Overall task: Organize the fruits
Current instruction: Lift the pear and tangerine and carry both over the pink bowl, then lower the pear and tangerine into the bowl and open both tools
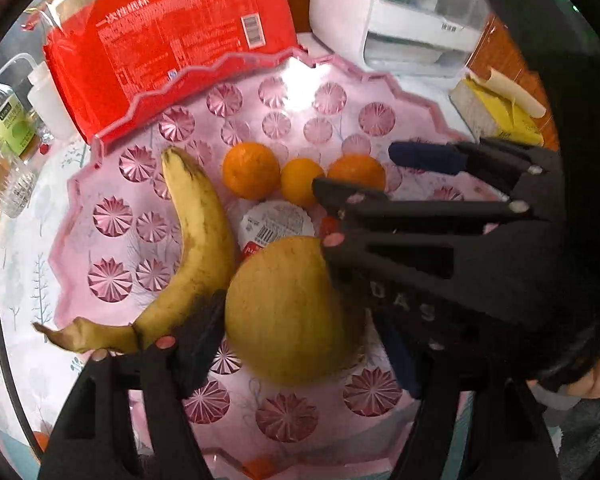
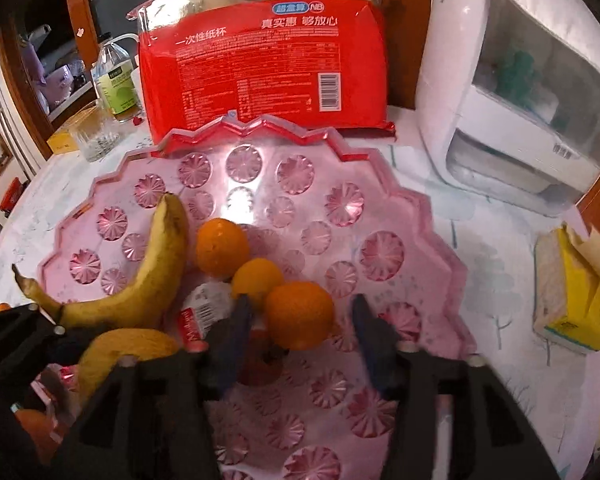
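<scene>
A pink plastic fruit tray (image 1: 112, 216) (image 2: 384, 248) holds a banana (image 1: 200, 240) (image 2: 152, 280), three oranges (image 1: 251, 170) (image 2: 300, 314) and a large yellow round fruit (image 1: 288, 312) (image 2: 120, 352). My left gripper (image 1: 300, 344) has its fingers on either side of the yellow fruit, shut on it over the tray. My right gripper (image 2: 300, 320) is open, its fingers on both sides of the nearest orange without pressing it; it also shows in the left wrist view (image 1: 360, 168). A small sealed cup (image 1: 276, 222) lies among the fruit.
A red pack of paper cups (image 2: 260, 68) stands behind the tray. A white appliance (image 2: 512, 92) is at the back right, a yellow tissue pack (image 2: 572, 300) at the right, bottles and a glass (image 2: 112, 88) at the left. Another orange (image 2: 36, 424) lies outside the tray's near left.
</scene>
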A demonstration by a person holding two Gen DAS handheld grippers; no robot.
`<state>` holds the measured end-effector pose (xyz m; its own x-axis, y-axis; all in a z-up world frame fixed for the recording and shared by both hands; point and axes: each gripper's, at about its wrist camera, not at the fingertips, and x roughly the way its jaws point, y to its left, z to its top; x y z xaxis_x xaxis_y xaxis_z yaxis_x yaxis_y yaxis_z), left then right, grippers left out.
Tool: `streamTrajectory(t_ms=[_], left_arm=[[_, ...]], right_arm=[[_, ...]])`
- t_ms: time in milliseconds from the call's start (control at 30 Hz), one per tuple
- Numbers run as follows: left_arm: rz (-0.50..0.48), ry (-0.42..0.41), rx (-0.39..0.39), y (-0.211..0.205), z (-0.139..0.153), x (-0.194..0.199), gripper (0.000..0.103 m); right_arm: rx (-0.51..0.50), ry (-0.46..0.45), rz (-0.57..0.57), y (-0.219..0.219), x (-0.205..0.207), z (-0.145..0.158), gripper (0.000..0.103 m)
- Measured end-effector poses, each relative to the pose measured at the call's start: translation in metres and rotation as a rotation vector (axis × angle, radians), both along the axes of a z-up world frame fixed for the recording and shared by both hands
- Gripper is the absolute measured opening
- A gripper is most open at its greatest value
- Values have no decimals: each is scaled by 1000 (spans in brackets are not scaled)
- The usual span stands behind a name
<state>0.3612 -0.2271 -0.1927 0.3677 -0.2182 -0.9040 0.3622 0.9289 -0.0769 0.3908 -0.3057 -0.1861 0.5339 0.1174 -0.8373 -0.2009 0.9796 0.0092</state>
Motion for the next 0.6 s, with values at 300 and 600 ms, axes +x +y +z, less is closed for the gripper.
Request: streamTrajectory(t_ms=[300,600], left_arm=[[-10,-80,12,2,34,-22,86],[27,-106,-9,14,56,-39,86]], right_arm=[[59,6,-41,-10,-9,10,62],[73,-19,-69,-11,-31,24,62]])
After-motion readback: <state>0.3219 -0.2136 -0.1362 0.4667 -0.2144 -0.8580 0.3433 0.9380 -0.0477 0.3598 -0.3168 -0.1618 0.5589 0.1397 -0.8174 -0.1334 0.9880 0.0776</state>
